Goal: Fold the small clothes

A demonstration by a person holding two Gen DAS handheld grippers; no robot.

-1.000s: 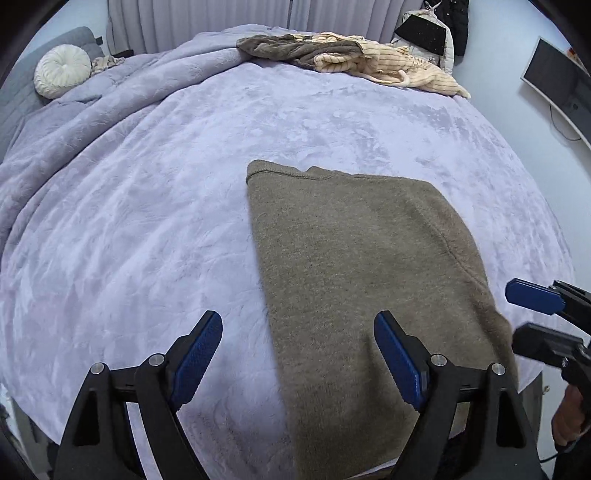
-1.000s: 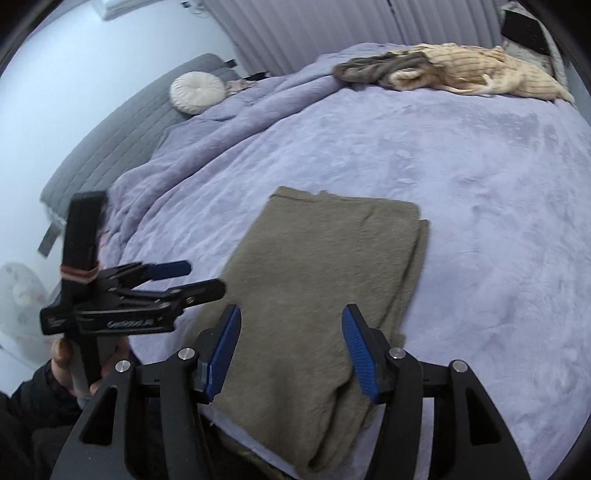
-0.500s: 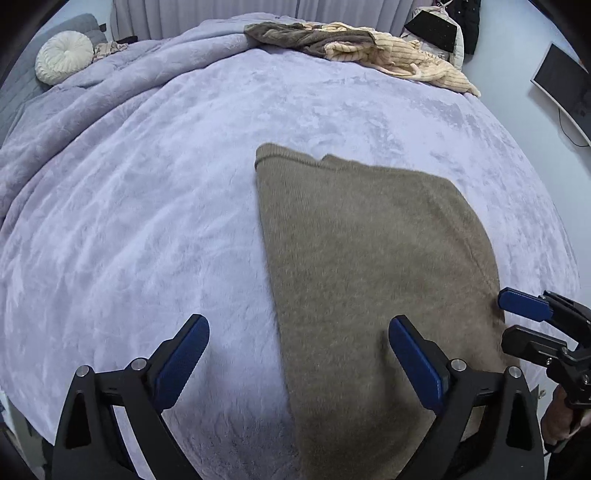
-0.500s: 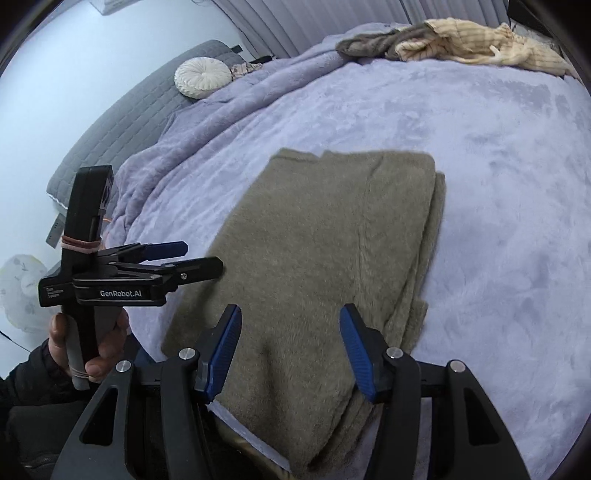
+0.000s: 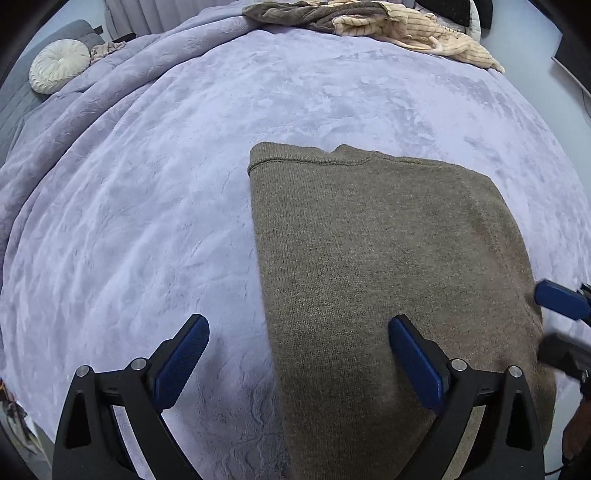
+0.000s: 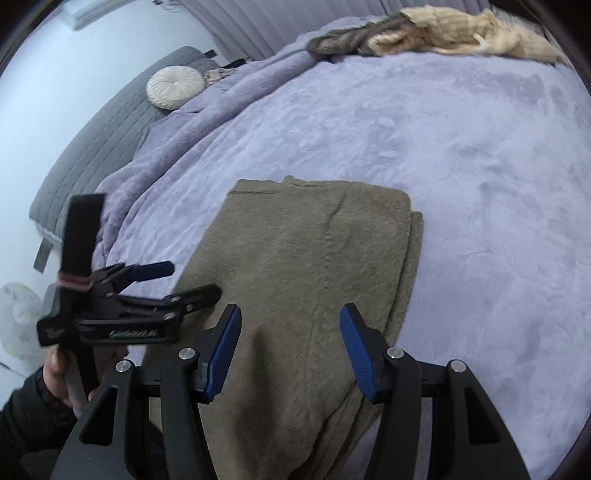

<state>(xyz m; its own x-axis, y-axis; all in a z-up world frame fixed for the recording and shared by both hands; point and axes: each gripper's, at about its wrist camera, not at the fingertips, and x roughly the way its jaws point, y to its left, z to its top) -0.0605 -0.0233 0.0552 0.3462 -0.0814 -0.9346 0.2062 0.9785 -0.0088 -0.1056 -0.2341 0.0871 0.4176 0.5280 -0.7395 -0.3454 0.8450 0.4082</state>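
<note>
Lavender blanket (image 5: 184, 184) covers the bed; grey headboard (image 6: 92, 155), round cushion (image 6: 175, 86), pale walls.

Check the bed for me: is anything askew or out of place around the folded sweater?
Slightly. The olive sweater is folded unevenly: a lower layer sticks out past the top layer along its right edge. Unfolded clothes lie heaped at the far edge of the bed. Nothing looks damaged.

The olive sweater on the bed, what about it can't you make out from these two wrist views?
- Olive sweater, near end: hidden in both wrist views behind the claws' frames and the picture's lower edge.
- Sleeves: none visible; apparently tucked inside the folded layers.
- Left claw: blurred in the right wrist view; body lettering unreadable.
- Right claw: cut off by the left view's edge.
</note>
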